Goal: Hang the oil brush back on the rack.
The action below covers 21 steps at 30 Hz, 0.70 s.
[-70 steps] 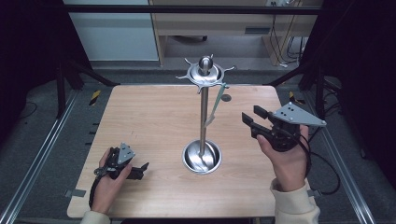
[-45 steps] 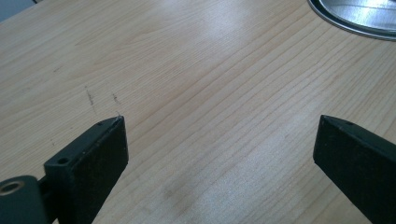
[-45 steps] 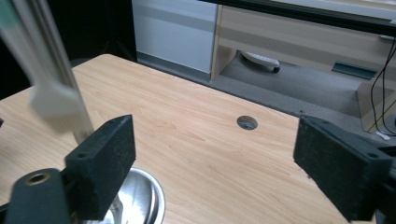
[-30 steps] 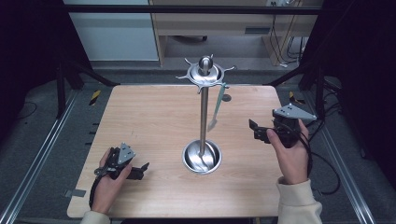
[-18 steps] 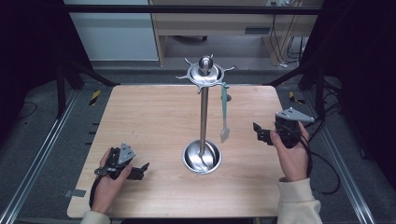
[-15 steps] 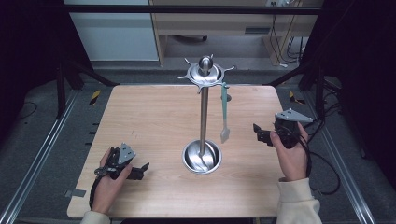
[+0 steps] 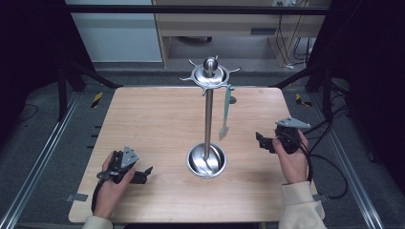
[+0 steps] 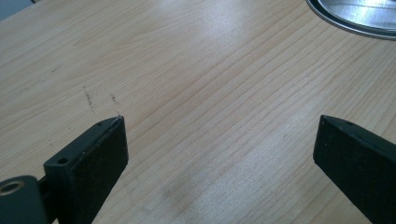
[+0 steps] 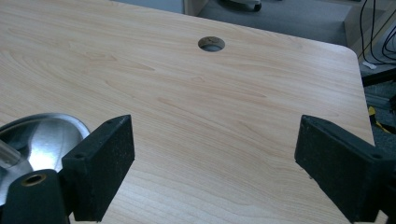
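Observation:
A steel utensil stand rises from a round dish base (image 7: 206,161) at mid-table, with a hooked crown (image 7: 210,74) on its pole. A slim grey utensil (image 7: 224,113) hangs straight down from a right-hand hook. My right gripper (image 7: 262,141) is open and empty to the right of the base, low over the table. In the right gripper view the gripper (image 9: 215,122) looks over bare wood, with the dish base (image 9: 39,135) at the left. My left gripper (image 7: 143,173) rests open at the near left. In its own view the left gripper (image 8: 219,123) holds nothing, with the base rim (image 8: 355,16) at the top right.
The wooden table (image 7: 153,119) has a round cable hole (image 9: 211,43) near its far right edge. Black frame rails run along both sides. Cables trail on the floor at the right (image 7: 334,162).
My right gripper has drawn back from the hanging utensil toward the near right and sunk lower. The utensil, tilted before, now hangs straight. The left gripper has stayed put.

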Available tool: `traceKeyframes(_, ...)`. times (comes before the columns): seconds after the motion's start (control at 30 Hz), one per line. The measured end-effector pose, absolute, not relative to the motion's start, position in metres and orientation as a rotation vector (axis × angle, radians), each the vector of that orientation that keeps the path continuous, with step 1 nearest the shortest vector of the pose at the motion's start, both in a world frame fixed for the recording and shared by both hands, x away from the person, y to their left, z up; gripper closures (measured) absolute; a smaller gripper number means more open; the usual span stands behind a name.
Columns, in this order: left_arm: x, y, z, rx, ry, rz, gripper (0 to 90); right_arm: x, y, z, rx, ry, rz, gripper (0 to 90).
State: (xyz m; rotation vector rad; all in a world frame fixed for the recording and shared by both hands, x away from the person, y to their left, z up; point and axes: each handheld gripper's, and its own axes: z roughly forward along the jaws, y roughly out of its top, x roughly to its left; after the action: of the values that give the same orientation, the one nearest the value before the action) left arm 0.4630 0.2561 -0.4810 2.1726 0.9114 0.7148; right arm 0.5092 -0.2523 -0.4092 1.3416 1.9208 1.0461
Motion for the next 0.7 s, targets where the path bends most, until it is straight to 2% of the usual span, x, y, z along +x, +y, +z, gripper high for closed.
traceKeyframes(0.7,0.463,0.255,-0.482,2.173,0.911,0.718,2.7,0.518,-0.247,-0.448,1.391,1.998,0.993,11.3)
